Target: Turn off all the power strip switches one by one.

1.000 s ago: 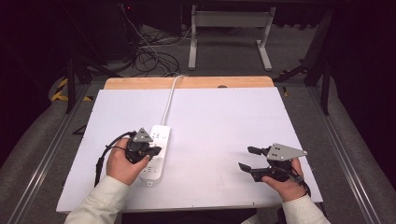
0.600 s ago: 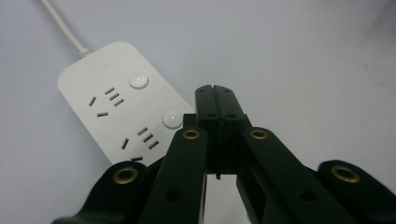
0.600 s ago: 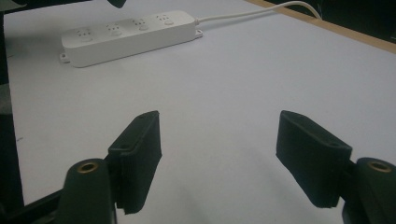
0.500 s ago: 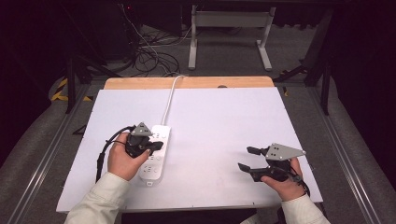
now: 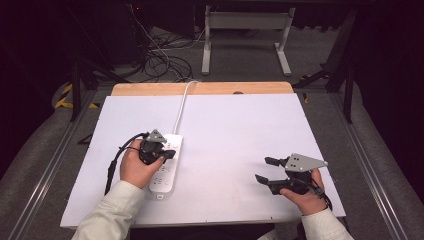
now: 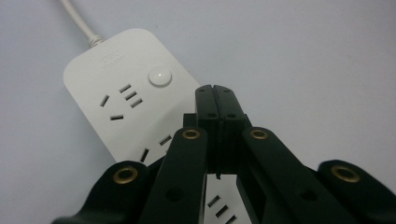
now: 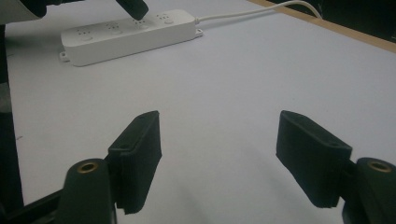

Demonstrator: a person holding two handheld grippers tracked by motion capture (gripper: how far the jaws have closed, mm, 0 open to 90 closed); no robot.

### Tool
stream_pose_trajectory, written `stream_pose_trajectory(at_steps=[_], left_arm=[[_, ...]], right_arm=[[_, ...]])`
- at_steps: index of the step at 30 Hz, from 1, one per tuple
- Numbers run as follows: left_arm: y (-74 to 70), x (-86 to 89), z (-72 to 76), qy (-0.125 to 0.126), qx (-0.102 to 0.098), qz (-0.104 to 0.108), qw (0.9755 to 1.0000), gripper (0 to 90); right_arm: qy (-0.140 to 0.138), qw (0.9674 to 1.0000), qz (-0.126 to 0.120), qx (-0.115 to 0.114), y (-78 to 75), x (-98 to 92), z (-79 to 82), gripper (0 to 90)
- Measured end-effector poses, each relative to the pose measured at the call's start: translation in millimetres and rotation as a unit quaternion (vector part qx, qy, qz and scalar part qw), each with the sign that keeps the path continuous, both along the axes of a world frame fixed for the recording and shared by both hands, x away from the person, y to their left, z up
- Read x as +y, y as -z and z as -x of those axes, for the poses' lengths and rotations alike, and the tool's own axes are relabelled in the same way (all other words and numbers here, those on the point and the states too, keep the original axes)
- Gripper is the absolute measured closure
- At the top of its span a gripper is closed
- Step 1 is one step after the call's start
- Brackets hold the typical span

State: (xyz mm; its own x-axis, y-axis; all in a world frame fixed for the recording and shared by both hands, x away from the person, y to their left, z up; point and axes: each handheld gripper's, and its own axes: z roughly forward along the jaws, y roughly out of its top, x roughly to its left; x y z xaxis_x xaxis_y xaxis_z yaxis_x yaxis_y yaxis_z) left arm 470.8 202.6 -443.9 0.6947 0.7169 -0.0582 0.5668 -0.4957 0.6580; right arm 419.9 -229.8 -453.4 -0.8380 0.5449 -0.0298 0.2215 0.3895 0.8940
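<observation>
A white power strip (image 5: 167,167) lies lengthwise on the left half of the white table top, its cord (image 5: 181,105) running to the far edge. My left gripper (image 5: 170,154) hovers over the strip's far end, jaws shut with nothing between them. In the left gripper view the closed tips (image 6: 217,93) sit just right of the strip (image 6: 116,98) and its round button (image 6: 159,76). My right gripper (image 5: 265,170) rests open near the front right. In the right gripper view its gripper (image 7: 219,140) holds nothing, and the strip (image 7: 128,35) lies far off.
The white table top (image 5: 240,130) has a wooden strip along its far edge (image 5: 200,88). Beyond it are a metal stand (image 5: 245,35) and tangled cables (image 5: 160,55) on the dark floor. Rails run along both sides of the table.
My left gripper has shifted a little toward the far end of the power strip. The right gripper has stayed where it was.
</observation>
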Motion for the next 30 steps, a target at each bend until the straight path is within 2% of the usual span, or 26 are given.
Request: stream_pose_trajectory(at_steps=[9,21,30], left_arm=[[4.9,-1.1,-4.4,-0.001,0.004,-0.016,0.9999,90.0],[8.1,-2.9,-4.0,-0.007,0.003,-0.018,0.9998,90.0],[9.1,-3.8,-2.2,-0.009,-0.006,-0.021,0.9997,90.0]], right_arm=[[0.0,1.0,0.001,0.0,0.2,-0.2,-0.1,31.5],[0.0,1.0,0.001,-0.001,-0.3,-0.5,0.4,31.4],[0.0,1.0,0.0,-0.003,-1.2,-0.5,1.0,31.4]])
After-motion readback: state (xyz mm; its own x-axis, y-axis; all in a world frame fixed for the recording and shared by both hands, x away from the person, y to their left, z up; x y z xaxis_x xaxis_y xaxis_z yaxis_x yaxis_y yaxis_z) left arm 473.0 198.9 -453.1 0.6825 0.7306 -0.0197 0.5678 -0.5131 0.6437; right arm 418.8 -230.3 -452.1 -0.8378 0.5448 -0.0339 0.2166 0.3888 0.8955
